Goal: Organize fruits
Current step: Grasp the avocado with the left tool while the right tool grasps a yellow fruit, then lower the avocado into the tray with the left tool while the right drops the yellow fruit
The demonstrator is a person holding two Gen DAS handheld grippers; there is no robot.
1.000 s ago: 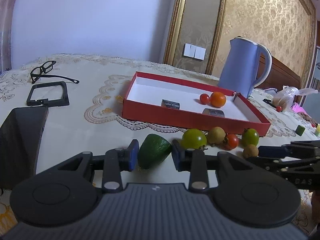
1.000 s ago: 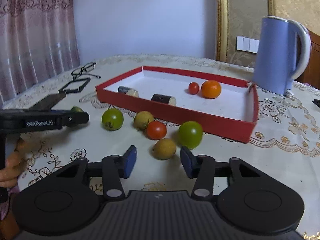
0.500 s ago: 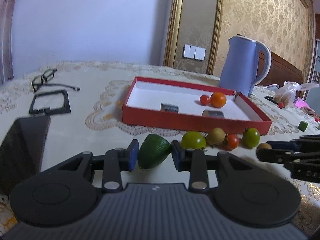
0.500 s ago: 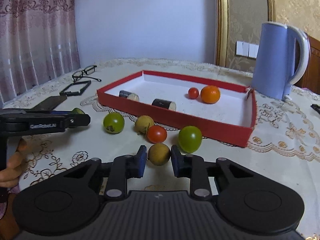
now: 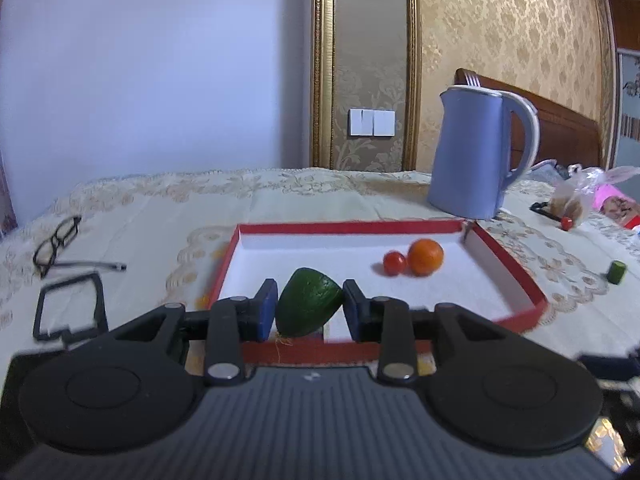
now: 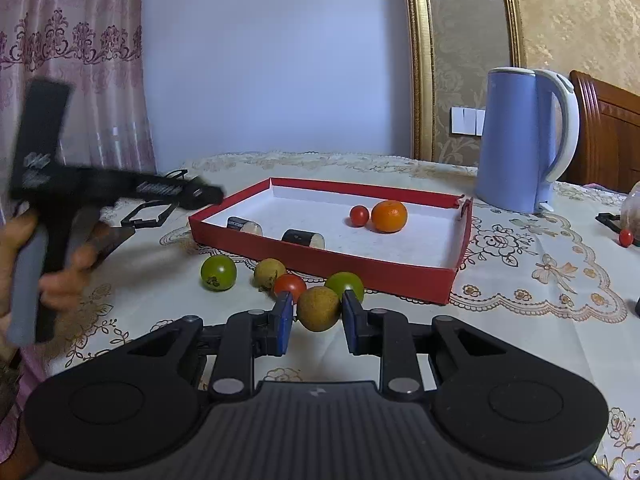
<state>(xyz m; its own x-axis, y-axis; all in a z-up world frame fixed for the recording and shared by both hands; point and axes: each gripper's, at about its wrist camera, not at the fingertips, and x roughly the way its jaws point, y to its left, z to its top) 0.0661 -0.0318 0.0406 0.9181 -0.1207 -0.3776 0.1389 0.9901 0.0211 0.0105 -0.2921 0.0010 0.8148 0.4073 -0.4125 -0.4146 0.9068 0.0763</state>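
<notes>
My left gripper (image 5: pixel 310 310) is shut on a dark green avocado piece (image 5: pixel 307 307) and holds it above the near edge of the red tray (image 5: pixel 508 258). The tray holds an orange (image 5: pixel 425 256) and a cherry tomato (image 5: pixel 394 263). My right gripper (image 6: pixel 316 316) is shut on a brown round fruit (image 6: pixel 318 308) just above the tablecloth. Behind it lie a red tomato (image 6: pixel 291 285), a green tomato (image 6: pixel 345 282), a yellow-brown fruit (image 6: pixel 269 272) and another green tomato (image 6: pixel 218 273). The left gripper (image 6: pixel 120 190) shows blurred in the right wrist view, raised near the tray's left corner.
A blue kettle (image 6: pixel 524 140) stands behind the tray (image 6: pixel 400 272). Two dark cylinders (image 6: pixel 244 225) lie in the tray. Glasses (image 5: pixel 56 244) and a black frame (image 5: pixel 70 308) lie at the left. A plastic bag (image 5: pixel 576 200) and a small green piece (image 5: pixel 616 272) are at the right.
My left gripper has lifted the avocado piece and carried it forward over the tray's near edge. My right gripper has closed on the brown fruit and raised it slightly.
</notes>
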